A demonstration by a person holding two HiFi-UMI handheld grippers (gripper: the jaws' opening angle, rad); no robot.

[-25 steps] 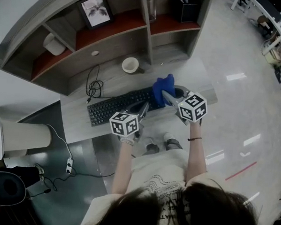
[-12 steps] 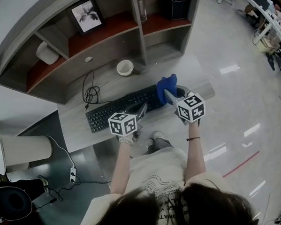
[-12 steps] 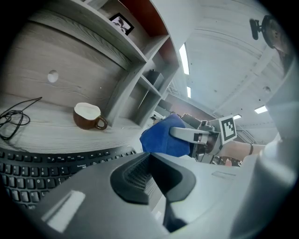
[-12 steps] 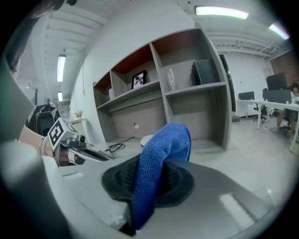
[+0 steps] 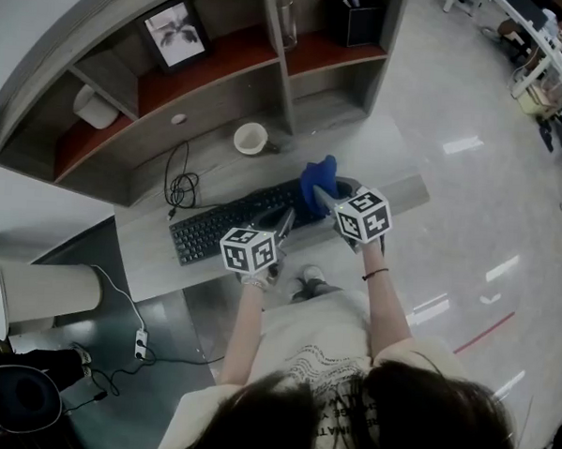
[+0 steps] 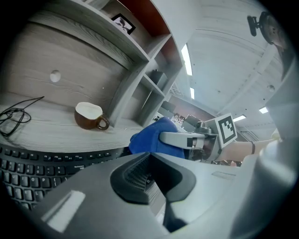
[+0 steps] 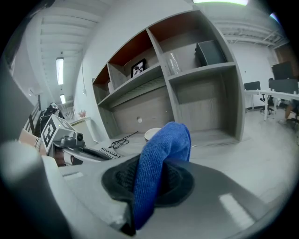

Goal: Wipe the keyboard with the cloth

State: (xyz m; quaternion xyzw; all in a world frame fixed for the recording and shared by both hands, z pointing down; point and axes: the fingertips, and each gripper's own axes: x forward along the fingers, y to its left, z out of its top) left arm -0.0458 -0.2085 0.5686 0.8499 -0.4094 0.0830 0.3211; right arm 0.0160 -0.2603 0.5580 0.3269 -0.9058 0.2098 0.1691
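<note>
Right gripper [image 5: 322, 198] pinches the blue cloth [image 7: 161, 154] between its jaws. A fold bulges up past the tips, over the right end of the keyboard [image 5: 227, 224] lying just ahead and below. Left gripper [image 5: 283, 219], off to its left, has its jaws together on nothing, near the keyboard's front edge. The cloth looks light, soft and limp, likelier to bunch than slip. A hold on a thick fold, as here, should let it drag across the keys.
</note>
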